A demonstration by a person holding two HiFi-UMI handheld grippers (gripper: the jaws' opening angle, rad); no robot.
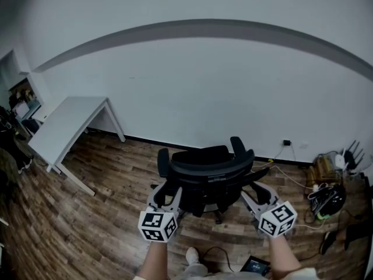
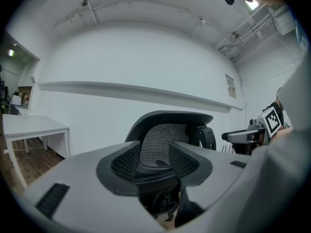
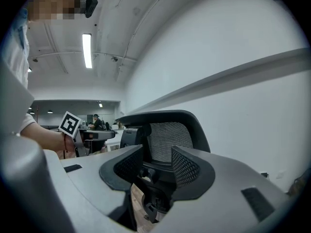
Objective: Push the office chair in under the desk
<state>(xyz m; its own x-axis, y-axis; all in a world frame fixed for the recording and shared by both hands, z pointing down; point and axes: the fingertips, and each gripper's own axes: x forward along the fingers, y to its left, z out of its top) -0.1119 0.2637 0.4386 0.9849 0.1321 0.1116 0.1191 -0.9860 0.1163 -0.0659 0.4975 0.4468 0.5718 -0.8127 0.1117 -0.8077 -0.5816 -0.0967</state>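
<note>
A black office chair (image 1: 207,168) with a mesh back stands on the wood floor, its back towards me, out in the room to the right of the white desk (image 1: 64,124). My left gripper (image 1: 165,186) is at the left edge of the chair back, my right gripper (image 1: 254,186) at the right edge. In the left gripper view the jaws (image 2: 154,159) stand apart, with the mesh backrest (image 2: 163,137) beyond them and a dark chair part low in the gap. The right gripper (image 3: 158,166) likewise stands open, framing the backrest (image 3: 167,140). No pad visibly presses on the chair.
A white wall runs behind the chair. Cables, a power strip and boxes (image 1: 326,197) lie on the floor at the right. A small device (image 1: 255,265) and my shoe (image 1: 192,254) are at my feet. Cluttered desks (image 1: 20,107) stand at the far left.
</note>
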